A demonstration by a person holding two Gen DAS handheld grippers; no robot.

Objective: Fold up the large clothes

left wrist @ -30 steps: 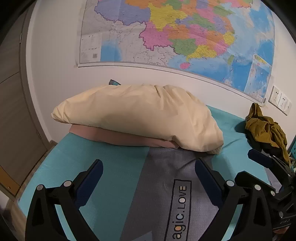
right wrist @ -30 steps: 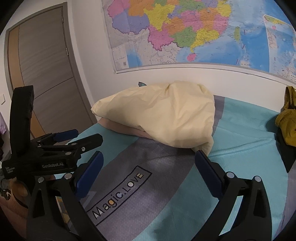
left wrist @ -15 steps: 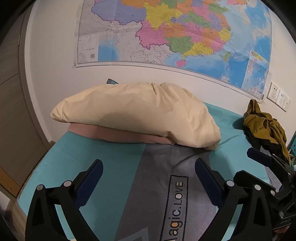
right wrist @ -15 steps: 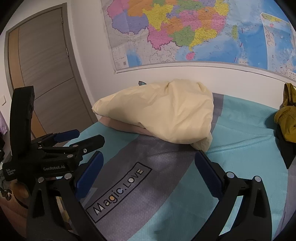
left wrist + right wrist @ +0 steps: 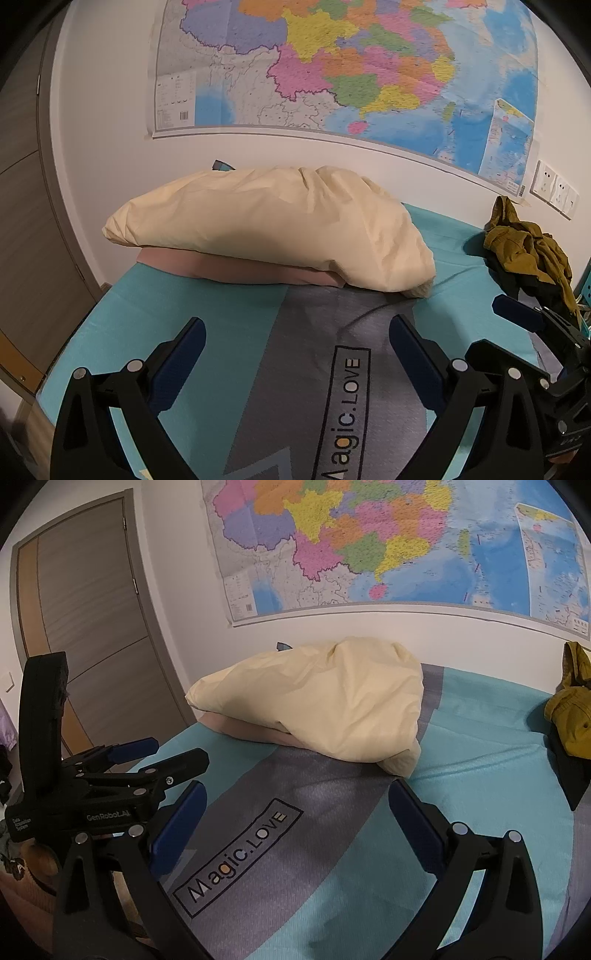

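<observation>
Clothes for folding lie bundled at the bed's right edge: a mustard-yellow garment [image 5: 524, 240] crumpled on top of something dark, near the wall end and well apart from both tools, so nothing is yet spread out or gripped. Going from the left, the left gripper [image 5: 297, 354] hangs over the bed [image 5: 207, 310] with its jaws wide and empty above the grey stripe with its printed "Magic.LOVE" panel [image 5: 345, 413]. A cream pillow [image 5: 266, 225] rests on a pink one [image 5: 236, 267] at the bed's far edge against the wall, likely out of the way to leave room for folding. The right gripper [image 5: 295, 823] likewise has its jaws wide and bare. No containers are in view. My judgement: fetching the garment comes next.
</observation>
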